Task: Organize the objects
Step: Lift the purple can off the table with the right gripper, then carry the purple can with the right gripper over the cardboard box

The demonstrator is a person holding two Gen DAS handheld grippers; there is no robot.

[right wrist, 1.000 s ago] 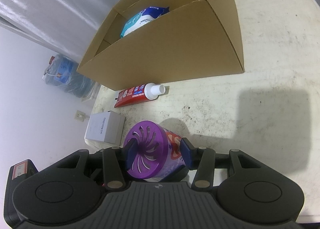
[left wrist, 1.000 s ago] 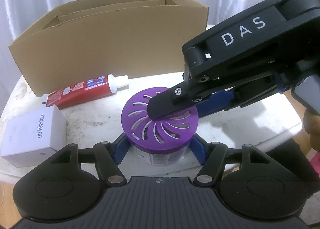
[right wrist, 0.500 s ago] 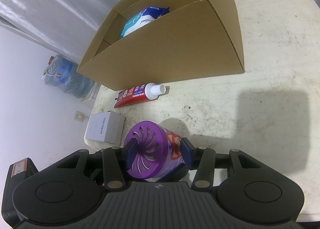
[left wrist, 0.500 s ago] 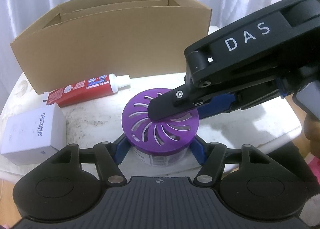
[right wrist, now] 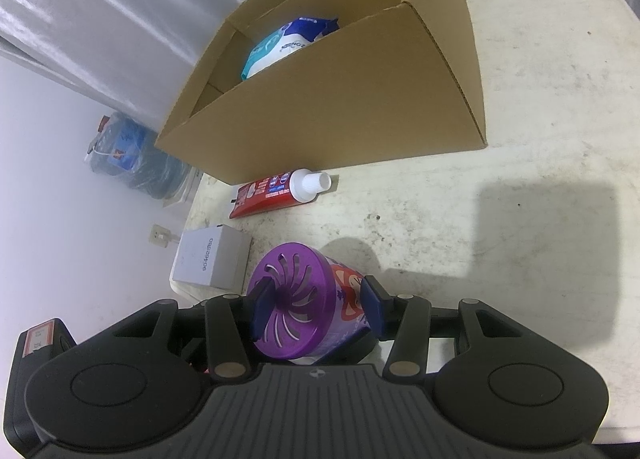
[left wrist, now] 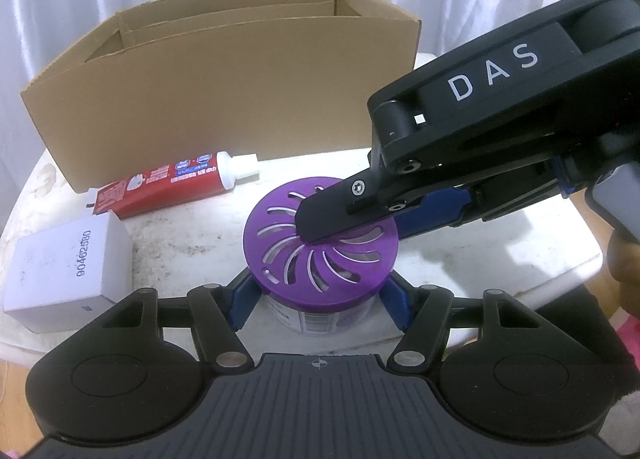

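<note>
My left gripper (left wrist: pixel 320 299) is clamped on the air freshener can (left wrist: pixel 320 255), its two blue pads pressed against the can's sides just under the purple vented lid, so the can stands upright right at my fingertips near the front edge of the table (left wrist: pixel 500 259). My right gripper (right wrist: pixel 318 309) comes in from the right and grips the same can the other way: in the right wrist view one blue pad lies flat on the slotted top of the lid and the other sits against the printed side near the base, so it is closed on the can from top to bottom. The left wrist view shows that right gripper's black finger resting across the lid, with the letters DAS on its body. Just beyond the can, to the left, a red toothpaste tube (left wrist: pixel 168 187) lies on its side with its white cap pointing right, and a small white box (left wrist: pixel 68 271) with printed digits sits near the table's left edge. Behind them stands an open cardboard box (left wrist: pixel 224 99). From the left view I cannot see into that box; the right wrist view looks down into it and shows a blue and white packet (right wrist: pixel 280 47) lying inside. That view also shows a bagged blue bundle (right wrist: pixel 132 155) on the floor by the wall.
</note>
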